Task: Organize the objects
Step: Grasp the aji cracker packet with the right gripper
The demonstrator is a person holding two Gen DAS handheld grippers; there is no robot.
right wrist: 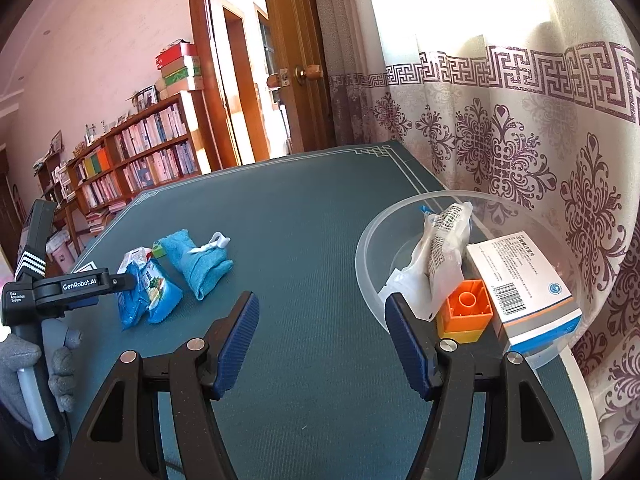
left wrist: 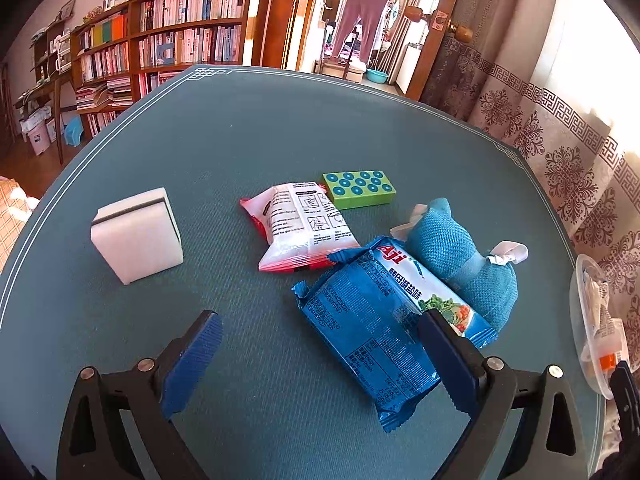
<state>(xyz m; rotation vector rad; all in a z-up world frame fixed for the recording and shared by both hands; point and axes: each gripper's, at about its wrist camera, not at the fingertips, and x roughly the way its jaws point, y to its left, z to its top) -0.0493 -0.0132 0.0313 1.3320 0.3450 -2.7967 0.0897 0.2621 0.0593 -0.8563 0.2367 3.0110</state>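
My left gripper [left wrist: 320,340] is open and low over the table, its right finger over the blue Aji snack packet [left wrist: 372,320]. Beyond lie a red-and-white pouch [left wrist: 300,228], a green dotted block [left wrist: 360,188], a blue cloth bag [left wrist: 460,260] and a white sponge [left wrist: 136,236]. My right gripper [right wrist: 320,328] is open and empty beside a clear bowl [right wrist: 372,240]. The bowl holds a white packet [right wrist: 440,252], an orange brick [right wrist: 466,308] and a medicine box [right wrist: 524,284]. The right wrist view also shows the Aji packet [right wrist: 148,296] and cloth bag [right wrist: 200,264].
The green table mat [left wrist: 260,140] reaches a curtain [right wrist: 520,140] on the right. The bowl sits at the table's right edge [left wrist: 592,320]. Bookshelves [left wrist: 168,40] and a doorway stand beyond the far edge. The left gripper's body [right wrist: 60,292] and gloved hand show at left.
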